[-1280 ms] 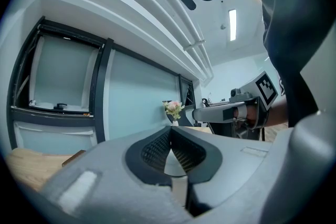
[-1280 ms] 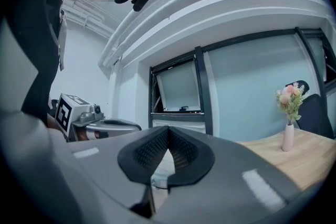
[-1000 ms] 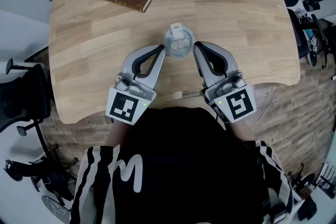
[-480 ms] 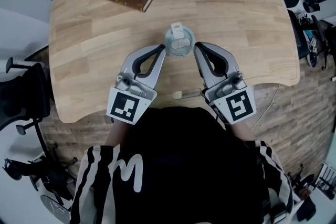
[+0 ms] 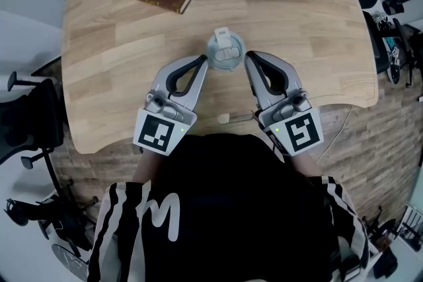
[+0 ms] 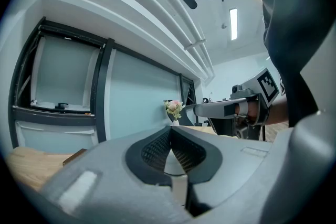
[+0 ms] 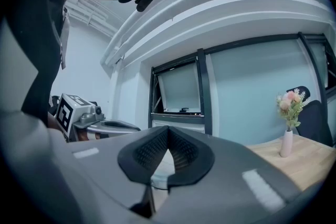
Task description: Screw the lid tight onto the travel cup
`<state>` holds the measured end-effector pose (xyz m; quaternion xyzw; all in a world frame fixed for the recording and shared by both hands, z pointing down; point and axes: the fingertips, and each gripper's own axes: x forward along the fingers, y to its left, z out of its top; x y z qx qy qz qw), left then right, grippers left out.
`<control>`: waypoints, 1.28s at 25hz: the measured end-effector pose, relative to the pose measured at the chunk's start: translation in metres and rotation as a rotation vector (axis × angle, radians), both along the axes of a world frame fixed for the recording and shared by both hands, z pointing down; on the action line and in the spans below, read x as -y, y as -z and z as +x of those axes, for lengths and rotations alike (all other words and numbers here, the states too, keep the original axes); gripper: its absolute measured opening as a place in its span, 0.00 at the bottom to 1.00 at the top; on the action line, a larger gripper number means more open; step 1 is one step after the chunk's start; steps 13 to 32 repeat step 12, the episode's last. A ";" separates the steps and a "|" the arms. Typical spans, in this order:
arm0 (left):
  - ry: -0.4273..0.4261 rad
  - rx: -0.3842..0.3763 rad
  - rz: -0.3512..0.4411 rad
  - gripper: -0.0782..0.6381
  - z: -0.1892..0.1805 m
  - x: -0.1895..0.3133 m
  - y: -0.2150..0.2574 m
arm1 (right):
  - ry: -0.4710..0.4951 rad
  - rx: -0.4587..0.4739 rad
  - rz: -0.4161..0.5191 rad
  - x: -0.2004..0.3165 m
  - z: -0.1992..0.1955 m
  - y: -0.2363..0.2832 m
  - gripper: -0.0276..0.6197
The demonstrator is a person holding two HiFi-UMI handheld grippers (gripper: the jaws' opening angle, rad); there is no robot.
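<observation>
Flanking the cup point(image 5: 214, 59), left gripper point(image 5: 204, 62) and right gripper point(image 5: 249, 58) lay shut, empty — lid point(image 5: 225, 44) seated on top, tightening seemingly still undone.

Left gripper point(image 5: 203, 63) and right gripper point(image 5: 250, 58): grey moulded shells, with dark ribbed pads point(image 6: 156, 150) lining the jaws. At the rear of each sits a white marker cube point(image 5: 158, 133) printed with black squares. Behind the cubes: black top point(image 5: 238, 208), white chest print point(image 5: 162, 214), black-and-white striped sleeves point(image 5: 121, 229).
</observation>
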<state>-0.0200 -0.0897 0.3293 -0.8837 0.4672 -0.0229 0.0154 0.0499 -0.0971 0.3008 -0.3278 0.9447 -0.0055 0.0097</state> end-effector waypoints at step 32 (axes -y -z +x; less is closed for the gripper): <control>0.000 -0.006 0.008 0.11 0.000 0.002 0.003 | -0.008 0.003 -0.005 0.000 0.001 -0.001 0.04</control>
